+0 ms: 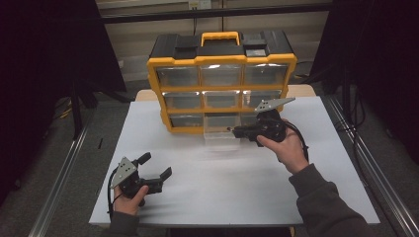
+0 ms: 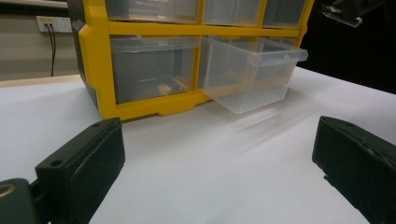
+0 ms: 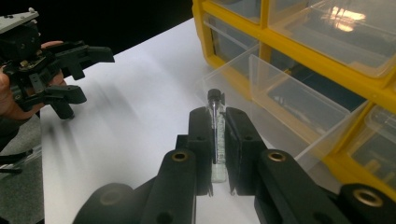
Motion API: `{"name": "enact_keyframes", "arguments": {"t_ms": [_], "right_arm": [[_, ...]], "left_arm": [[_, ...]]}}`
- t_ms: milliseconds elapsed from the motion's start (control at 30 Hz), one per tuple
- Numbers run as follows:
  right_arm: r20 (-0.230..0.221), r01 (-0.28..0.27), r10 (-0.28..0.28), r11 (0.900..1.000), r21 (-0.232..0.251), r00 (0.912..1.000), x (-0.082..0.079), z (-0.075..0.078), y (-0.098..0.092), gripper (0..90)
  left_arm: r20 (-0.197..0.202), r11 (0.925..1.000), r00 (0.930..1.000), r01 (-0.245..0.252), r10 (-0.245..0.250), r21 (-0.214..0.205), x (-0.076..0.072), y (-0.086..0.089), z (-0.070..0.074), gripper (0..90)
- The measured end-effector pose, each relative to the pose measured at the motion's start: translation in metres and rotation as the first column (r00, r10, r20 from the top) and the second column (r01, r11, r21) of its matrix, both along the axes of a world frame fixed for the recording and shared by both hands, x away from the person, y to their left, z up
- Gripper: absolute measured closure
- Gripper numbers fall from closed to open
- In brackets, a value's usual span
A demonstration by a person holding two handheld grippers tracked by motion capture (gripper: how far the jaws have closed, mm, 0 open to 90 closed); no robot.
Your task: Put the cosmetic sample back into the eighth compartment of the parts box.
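Vial heading for the pulled-out drawer

From above, the right claw (image 1: 236,131) is hovering by the open drawer (image 1: 221,134); the left claw (image 2: 215,168) is idling wide open on the table (image 2: 196,177); the right one is pinching the vial (image 3: 216,135) upright, ready to drop in.

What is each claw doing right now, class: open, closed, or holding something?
Left claw: open, holding nothing, over the white table.
Right claw: closed on a small clear vial, beside the pulled-out clear drawer.
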State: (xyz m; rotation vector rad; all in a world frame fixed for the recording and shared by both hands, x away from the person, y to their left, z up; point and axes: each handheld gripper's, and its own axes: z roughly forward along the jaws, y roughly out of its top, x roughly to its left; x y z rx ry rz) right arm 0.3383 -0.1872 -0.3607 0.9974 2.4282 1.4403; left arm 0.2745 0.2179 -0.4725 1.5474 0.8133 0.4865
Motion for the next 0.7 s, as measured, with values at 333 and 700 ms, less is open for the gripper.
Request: {"name": "enact_keyframes", "arguments": {"t_ms": [333, 700], "right_arm": [[0.003, 0.017, -0.017, 0.9998, -0.007, 0.9998, 0.007, 0.002, 0.0, 81.5], [0.007, 0.027, -0.027, 0.9994, -0.019, 0.9996, 0.015, 0.001, 0.002, 81.5]], "left_arm": [[0.004, 0.9985, 0.9998, 0.018, -0.018, 0.052, 0.0, 0.003, 0.0, 2.6], [0.003, 0.9983, 0.9997, 0.025, -0.025, 0.053, 0.001, 0.004, 0.0, 2.6]]}}
